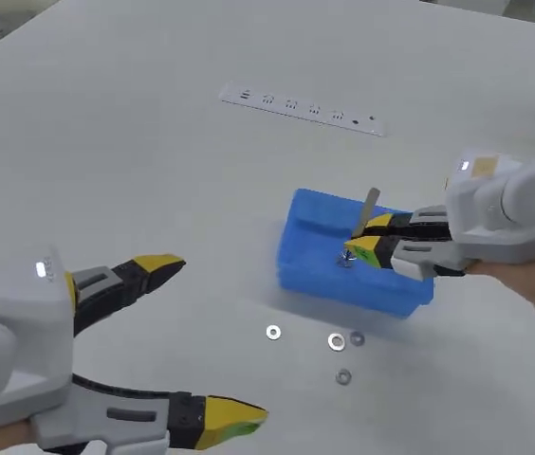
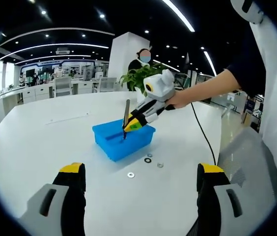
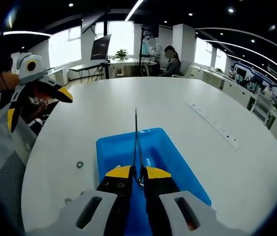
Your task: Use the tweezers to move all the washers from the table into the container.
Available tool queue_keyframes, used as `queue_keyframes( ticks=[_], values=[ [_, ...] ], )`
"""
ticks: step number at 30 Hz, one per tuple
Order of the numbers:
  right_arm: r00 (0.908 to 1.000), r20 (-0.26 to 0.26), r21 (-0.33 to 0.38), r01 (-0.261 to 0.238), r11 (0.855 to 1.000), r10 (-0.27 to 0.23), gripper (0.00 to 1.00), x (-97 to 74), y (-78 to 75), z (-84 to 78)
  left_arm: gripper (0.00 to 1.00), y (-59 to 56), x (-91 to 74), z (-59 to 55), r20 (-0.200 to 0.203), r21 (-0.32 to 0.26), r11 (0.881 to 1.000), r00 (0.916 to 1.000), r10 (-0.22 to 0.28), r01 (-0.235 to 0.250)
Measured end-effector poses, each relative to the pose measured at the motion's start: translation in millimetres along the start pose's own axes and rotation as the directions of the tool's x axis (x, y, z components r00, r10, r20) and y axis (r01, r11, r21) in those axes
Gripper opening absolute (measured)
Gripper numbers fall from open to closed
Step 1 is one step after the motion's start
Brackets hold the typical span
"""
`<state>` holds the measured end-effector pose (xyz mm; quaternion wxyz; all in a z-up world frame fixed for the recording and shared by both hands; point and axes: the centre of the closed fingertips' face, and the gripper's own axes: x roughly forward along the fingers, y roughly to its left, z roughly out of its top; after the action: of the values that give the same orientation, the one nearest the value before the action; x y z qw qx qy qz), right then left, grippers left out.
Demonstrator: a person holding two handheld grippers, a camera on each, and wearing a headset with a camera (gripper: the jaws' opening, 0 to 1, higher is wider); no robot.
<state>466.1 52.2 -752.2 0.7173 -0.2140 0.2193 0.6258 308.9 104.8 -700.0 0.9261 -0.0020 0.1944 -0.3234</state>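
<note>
Now your right hand-held gripper [image 1: 370,239] clamps tweezers [image 1: 369,204] over blue container [image 1: 310,256], left hand-held gripper [image 1: 212,339] wide; slack squeeze could twist tweezers, flicking washers [image 1: 336,341] across bench [image 1: 154,171].

Probably an open-plan office: rows of desks [image 2: 65,87], curved ceiling strip lights [image 2: 55,45], a potted plant [image 2: 138,76], a seated person [image 3: 170,61].

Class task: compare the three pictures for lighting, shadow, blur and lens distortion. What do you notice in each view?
Head view: soft even light, only a faint shadow by the blue container, washers slightly blurred. Left gripper view: fisheye curves the table edge; ceiling lights streak brightly. Right gripper view: same curving, windows washed out, tweezers sharp.
</note>
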Motion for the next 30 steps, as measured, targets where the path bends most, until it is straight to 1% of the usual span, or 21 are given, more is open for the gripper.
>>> queue_keyframes(
  ticks=[2, 9, 15, 22, 30],
  values=[
    [1.0, -0.004, 0.006, -0.006, 1.0, 0.006, 0.1, 1.9, 2.0, -2.9, 0.99, 1.4, -0.8, -2.8, -0.007, -0.003, 1.0, 1.0, 0.001, -0.001],
    [0.9998, -0.009, 0.011, -0.016, 1.0, 0.016, 0.1, 2.7, 6.2, -6.2, 0.99, -0.9, 1.4, -3.6, -0.012, -0.008, 1.0, 0.9999, -0.002, 0.002],
    [0.9998, -0.016, 0.013, -0.01, 1.0, 0.01, 0.1, 3.1, 4.8, -8.1, 0.99, -3.7, 2.0, -3.6, -0.014, -0.011, 1.0, 0.9999, -0.007, 0.007],
    [0.9996, -0.028, 0.019, -0.011, 1.0, 0.011, 0.1, 3.7, 4.0, -10.1, 0.99, -1.2, -1.9, -5.8, -0.015, -0.017, 1.0, 0.9999, 0.002, -0.002],
    [0.9999, -0.016, 0.039, 0.003, 0.999, -0.002, 0.11, -0.7, 0.6, -7.0, 0.99, 0.2, -2.7, -5.2, -0.011, -0.019, 1.0, 0.9999, 0.003, -0.004]
  ],
)
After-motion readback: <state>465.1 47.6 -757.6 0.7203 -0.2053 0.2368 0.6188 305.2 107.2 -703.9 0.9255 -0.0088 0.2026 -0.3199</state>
